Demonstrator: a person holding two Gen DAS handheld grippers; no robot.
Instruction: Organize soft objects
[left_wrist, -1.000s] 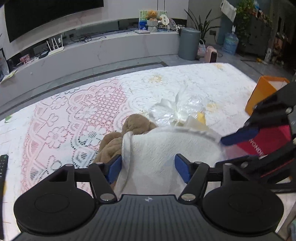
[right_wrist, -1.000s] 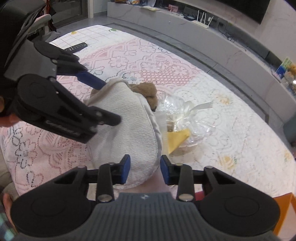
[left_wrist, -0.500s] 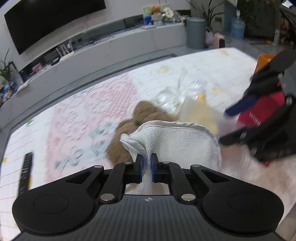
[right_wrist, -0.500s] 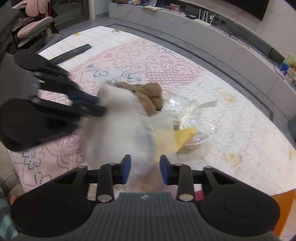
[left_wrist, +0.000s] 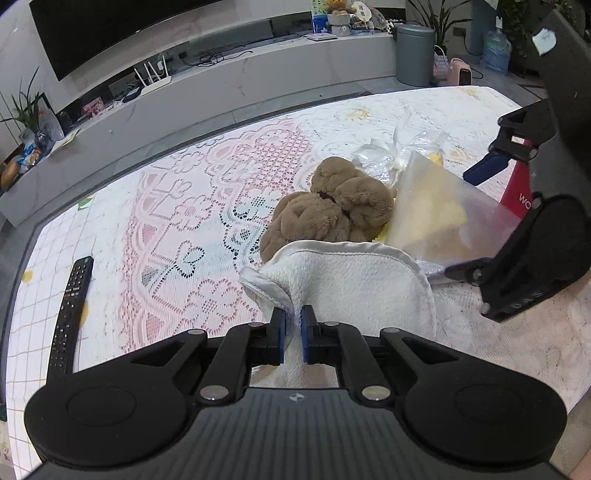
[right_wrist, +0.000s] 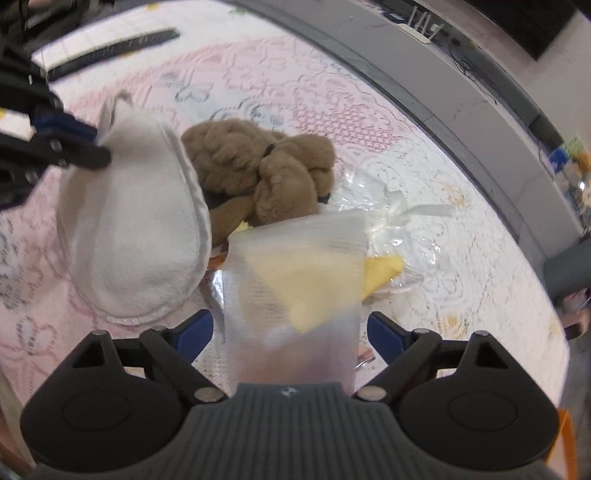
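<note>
Two grippers work over a desk (left_wrist: 184, 206) covered with a pink and white lace cloth. The left gripper (left_wrist: 293, 334) is clamped on the edge of a white towel (left_wrist: 354, 280), its blue pads pinching the fabric so that the towel hangs in a rounded fold. The right gripper (right_wrist: 290, 330) stands spread wide, and a frosted translucent bag (right_wrist: 295, 280) with something yellow inside lies between its fingers; whether the pads touch it cannot be told. A brown plush toy (left_wrist: 328, 208) lies just beyond the towel, near the middle of the desk, touching the bag. Crumpled clear plastic wrap (right_wrist: 388, 218) sits behind the toy and bag. A black remote control (left_wrist: 70, 314) lies well apart near the left edge of the desk.
</note>
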